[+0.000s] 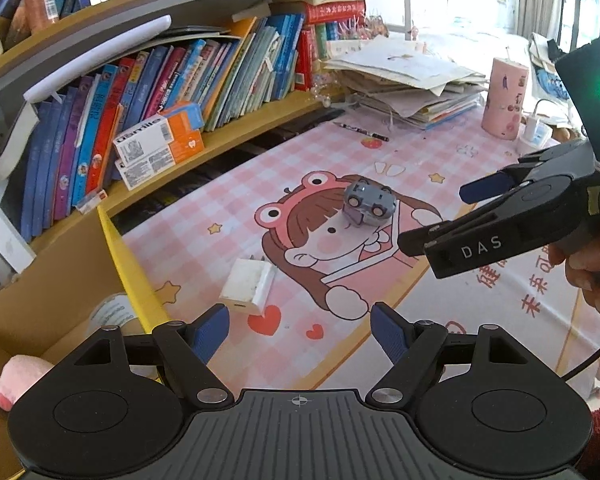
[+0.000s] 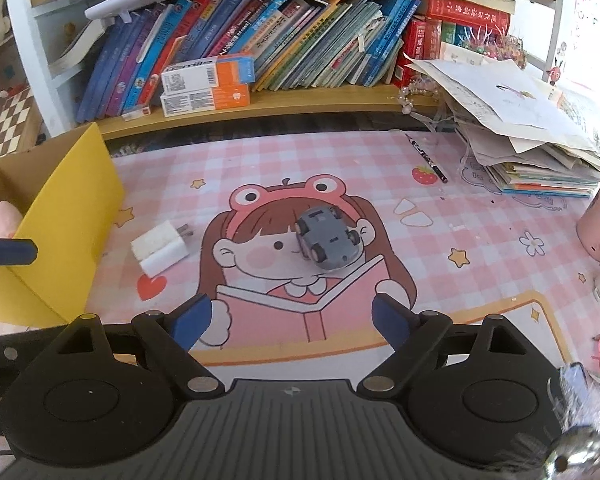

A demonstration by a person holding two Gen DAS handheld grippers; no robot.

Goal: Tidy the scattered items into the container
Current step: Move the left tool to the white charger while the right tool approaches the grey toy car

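A grey toy car (image 2: 327, 241) lies upside down on the pink cartoon mat (image 2: 480, 248), also in the left wrist view (image 1: 368, 200). A white charger plug (image 2: 162, 248) lies left of it, close to the yellow cardboard box (image 2: 72, 200); it shows in the left wrist view (image 1: 249, 286) too. The box (image 1: 60, 276) holds a pink plush (image 1: 18, 380) and a round tape roll (image 1: 114, 314). My left gripper (image 1: 300, 330) is open and empty, just before the plug. My right gripper (image 2: 292, 326) is open and empty, short of the car; it also appears in the left wrist view (image 1: 434, 214).
A bookshelf (image 2: 260, 104) full of books runs along the back. A black pen (image 2: 426, 156) lies near a stack of papers (image 2: 532, 152) at the right. A pink cylinder (image 1: 506, 98) stands at the far right.
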